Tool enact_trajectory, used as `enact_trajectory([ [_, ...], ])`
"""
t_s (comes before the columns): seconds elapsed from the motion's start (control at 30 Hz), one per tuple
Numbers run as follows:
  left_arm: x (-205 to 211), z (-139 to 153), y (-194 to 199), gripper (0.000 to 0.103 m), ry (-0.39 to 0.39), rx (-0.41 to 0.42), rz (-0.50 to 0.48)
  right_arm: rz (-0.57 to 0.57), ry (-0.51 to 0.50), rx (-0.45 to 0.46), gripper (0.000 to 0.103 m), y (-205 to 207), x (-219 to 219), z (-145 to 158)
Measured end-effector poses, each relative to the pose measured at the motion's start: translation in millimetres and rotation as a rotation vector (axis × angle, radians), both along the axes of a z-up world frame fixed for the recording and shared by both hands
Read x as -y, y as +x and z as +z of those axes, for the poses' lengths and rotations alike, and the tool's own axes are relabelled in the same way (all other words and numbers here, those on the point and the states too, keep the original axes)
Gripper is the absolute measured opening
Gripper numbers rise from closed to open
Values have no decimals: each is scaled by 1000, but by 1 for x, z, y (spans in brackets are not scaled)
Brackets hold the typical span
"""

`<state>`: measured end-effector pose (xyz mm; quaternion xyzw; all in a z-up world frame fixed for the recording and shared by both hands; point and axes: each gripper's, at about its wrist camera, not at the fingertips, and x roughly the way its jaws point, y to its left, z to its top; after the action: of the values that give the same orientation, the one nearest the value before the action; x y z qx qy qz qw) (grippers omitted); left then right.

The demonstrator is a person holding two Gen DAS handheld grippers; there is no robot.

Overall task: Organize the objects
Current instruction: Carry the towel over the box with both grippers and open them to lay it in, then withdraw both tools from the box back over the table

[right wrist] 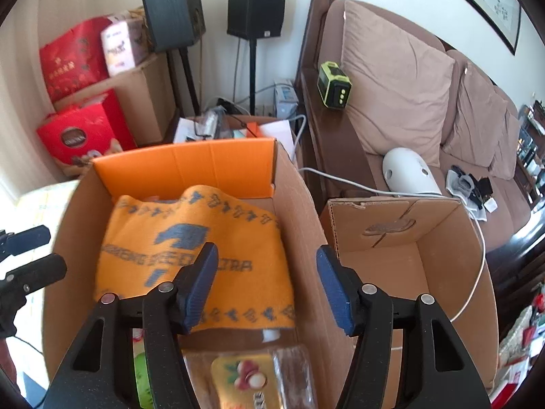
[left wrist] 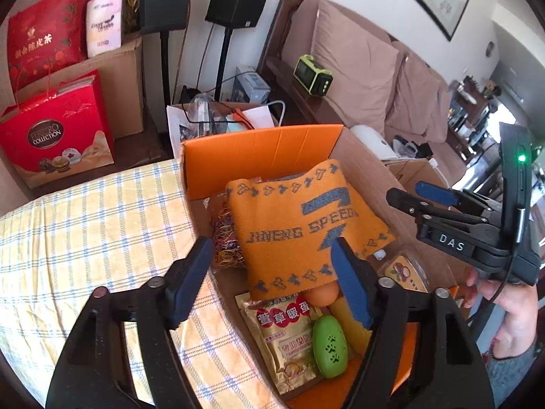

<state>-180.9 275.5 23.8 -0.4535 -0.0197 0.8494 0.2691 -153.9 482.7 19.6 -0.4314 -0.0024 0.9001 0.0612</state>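
An open cardboard box (left wrist: 361, 163) with an orange flap holds an orange knitted cloth (left wrist: 299, 225), a gold snack packet (left wrist: 286, 334), a green oval case (left wrist: 329, 346), an orange ball (left wrist: 322, 296), coloured rubber bands (left wrist: 224, 238) and a clear container with a fruit label (right wrist: 245, 378). My left gripper (left wrist: 272, 279) is open and empty above the box's near left wall. My right gripper (right wrist: 267, 281) is open and empty above the cloth (right wrist: 190, 255) and the box's right wall (right wrist: 303, 225); it also shows in the left wrist view (left wrist: 412, 196).
The box stands on a yellow checked tablecloth (left wrist: 85, 238). A second, empty cardboard box (right wrist: 408, 272) stands to the right. Behind are a brown sofa (right wrist: 402, 78), speakers on stands (right wrist: 255, 6), red gift bags (left wrist: 54, 129) and a clutter of cables.
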Motion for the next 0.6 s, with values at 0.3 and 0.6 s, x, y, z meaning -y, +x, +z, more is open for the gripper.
enact_trajectory([
  [0.3,34,16,19,85,-38,-28,47,55,-55,-71,80,33,32,23],
  [0.6,73,20,34,85,-34,-42,103,102,-68,-116,82,53,73,34],
])
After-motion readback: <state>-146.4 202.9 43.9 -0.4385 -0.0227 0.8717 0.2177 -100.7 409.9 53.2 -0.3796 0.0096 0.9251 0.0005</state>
